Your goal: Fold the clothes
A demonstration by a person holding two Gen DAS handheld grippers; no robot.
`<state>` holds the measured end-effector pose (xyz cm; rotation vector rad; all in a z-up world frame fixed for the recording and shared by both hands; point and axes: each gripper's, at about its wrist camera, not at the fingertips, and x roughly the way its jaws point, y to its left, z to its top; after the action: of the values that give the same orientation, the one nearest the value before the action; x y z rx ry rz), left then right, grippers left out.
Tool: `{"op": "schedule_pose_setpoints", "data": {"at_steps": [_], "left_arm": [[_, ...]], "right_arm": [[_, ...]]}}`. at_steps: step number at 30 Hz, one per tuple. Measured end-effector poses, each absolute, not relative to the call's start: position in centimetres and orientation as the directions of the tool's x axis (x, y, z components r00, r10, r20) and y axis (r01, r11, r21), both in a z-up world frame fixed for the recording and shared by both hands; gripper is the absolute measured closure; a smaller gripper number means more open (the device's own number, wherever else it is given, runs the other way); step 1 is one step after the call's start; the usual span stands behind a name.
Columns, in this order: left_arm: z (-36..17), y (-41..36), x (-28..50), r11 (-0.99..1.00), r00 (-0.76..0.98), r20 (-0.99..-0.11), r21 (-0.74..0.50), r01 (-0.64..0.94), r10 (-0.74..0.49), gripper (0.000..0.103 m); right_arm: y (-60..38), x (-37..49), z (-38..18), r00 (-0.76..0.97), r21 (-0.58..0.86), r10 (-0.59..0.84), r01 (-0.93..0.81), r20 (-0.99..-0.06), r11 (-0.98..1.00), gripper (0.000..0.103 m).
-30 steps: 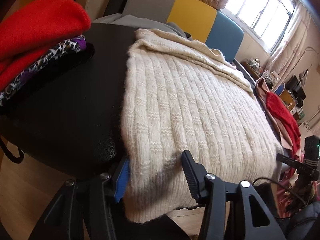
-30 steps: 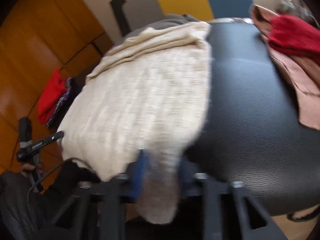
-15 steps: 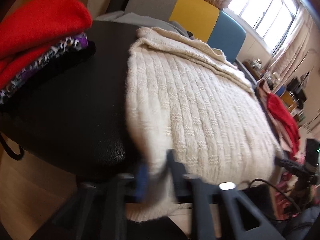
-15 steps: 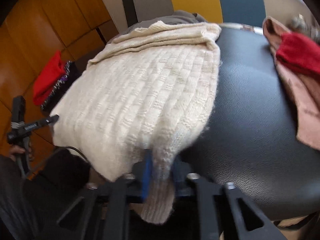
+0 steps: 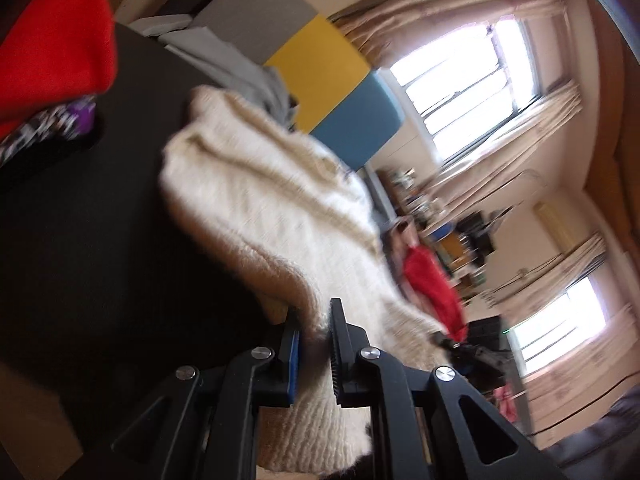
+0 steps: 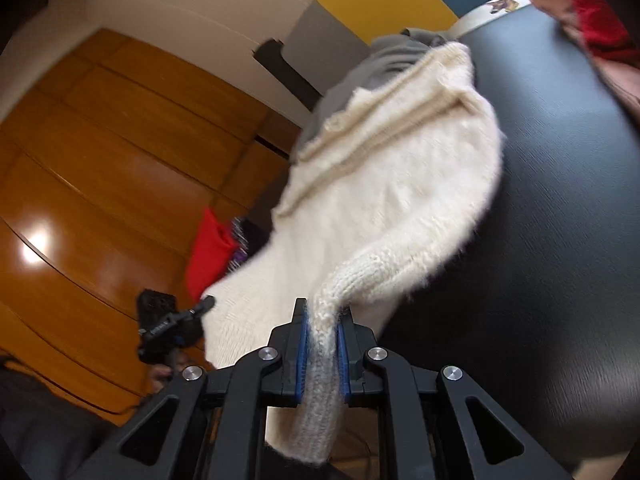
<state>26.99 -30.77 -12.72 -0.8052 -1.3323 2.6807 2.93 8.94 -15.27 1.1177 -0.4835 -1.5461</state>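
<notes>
A cream knit sweater (image 5: 280,216) lies on a black padded table (image 5: 80,240), its near hem lifted off the surface. My left gripper (image 5: 314,320) is shut on the hem's left corner. My right gripper (image 6: 323,320) is shut on the hem's right corner, and the sweater (image 6: 392,184) rises in a fold from the table (image 6: 560,240). The left gripper also shows in the right wrist view (image 6: 172,320), at the far corner of the hem.
A stack of folded clothes, red on top (image 5: 52,40), sits at the table's left; it also shows in the right wrist view (image 6: 208,252). Red and pink garments (image 6: 592,28) lie at the right. A grey garment (image 5: 248,76) and a grey, yellow and blue chair back (image 5: 320,64) stand behind.
The left gripper closed on the hem; it was open a second ago. Both grippers have lifted the near hem off the table, and both cameras tilted upward.
</notes>
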Motion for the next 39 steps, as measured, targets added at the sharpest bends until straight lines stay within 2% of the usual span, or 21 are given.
{"op": "schedule_pose_setpoints", "data": {"at_steps": [4,11,19,23,29,33,39], "left_arm": [[-11.6,-32.4,24.2,-0.622,-0.889,-0.380,-0.768,0.150,0.255,0.092],[-10.5,-36.2,19.4,-0.603,-0.921,-0.313,-0.790,0.116,0.233,0.092],[-8.8,-42.1,13.9,-0.581,-0.952,-0.253,-0.806,0.111,0.170,0.092],[-10.0,-45.5,8.8,-0.556,-0.949,-0.277,-0.818,0.150,0.152,0.092],[-18.5,-48.9,2.8,-0.474,-0.849,-0.504,-0.793,0.383,0.158,0.092],[-21.4,-48.9,4.1,-0.387,-0.887,-0.433,-0.855,0.346,0.164,0.093],[-21.4,-45.3,7.9,-0.423,-0.881,-0.446,-0.836,0.349,0.155,0.094]], "right_arm": [[6.5,0.4,-13.8,0.054,0.808,-0.939,0.527,-0.341,-0.263,0.090],[2.4,-5.2,-12.2,0.012,0.786,-0.942,0.554,-0.337,-0.274,0.090],[0.1,-12.4,-10.3,-0.063,0.800,-0.956,0.532,-0.288,-0.276,0.090],[-1.3,-16.7,-11.3,-0.103,0.820,-0.948,0.479,-0.303,-0.314,0.090],[-4.1,-22.4,-18.1,-0.085,0.835,-0.888,0.310,-0.452,-0.455,0.091],[-3.0,-22.3,-20.2,-0.096,0.889,-0.927,0.261,-0.363,-0.376,0.093],[-1.1,-18.7,-20.3,-0.092,0.884,-0.934,0.304,-0.345,-0.356,0.093]]}}
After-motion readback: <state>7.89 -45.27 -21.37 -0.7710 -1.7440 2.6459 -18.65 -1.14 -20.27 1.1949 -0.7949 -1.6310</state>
